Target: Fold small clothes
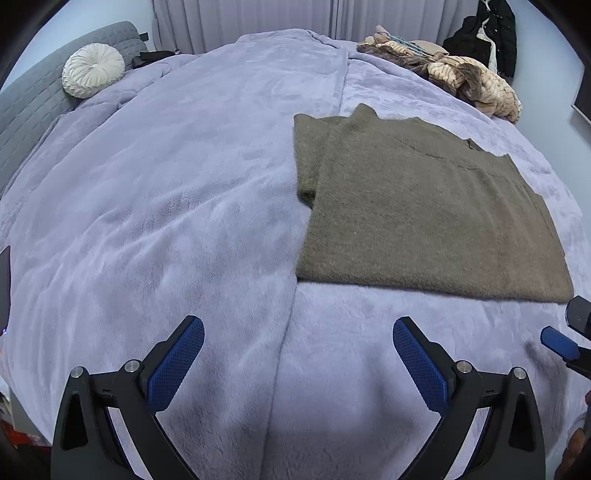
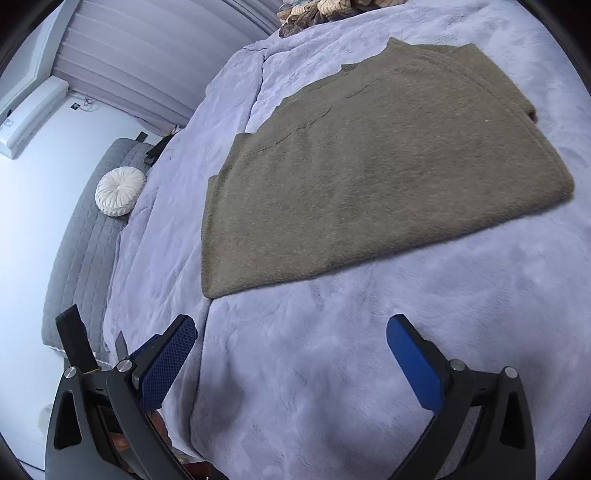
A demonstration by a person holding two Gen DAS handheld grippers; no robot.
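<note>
- Covering the bed is a lilac plush blanket [image 1: 166, 192], with a seam running toward 12 o'clock.
- Olive sweater [image 1: 424, 206] lies folded flat on it, at 1 o'clock from the left gripper [image 1: 298, 354] and 12 o'clock from the right gripper [image 2: 291, 354].
- Both grippers hover with jaws spread wide, holding nothing.
- Round white cushion [image 1: 93, 70] leans on the grey quilted headboard [image 1: 33, 99] at 10 o'clock; pale curtains [image 1: 240, 18] hang behind.
- Tan fur throw [image 1: 469, 81] is heaped at 1 o'clock.
- No writing is legible.

A folded sweater [image 1: 424, 210] lies on the blanket [image 1: 166, 206], cushion [image 1: 93, 70] far left.
</note>
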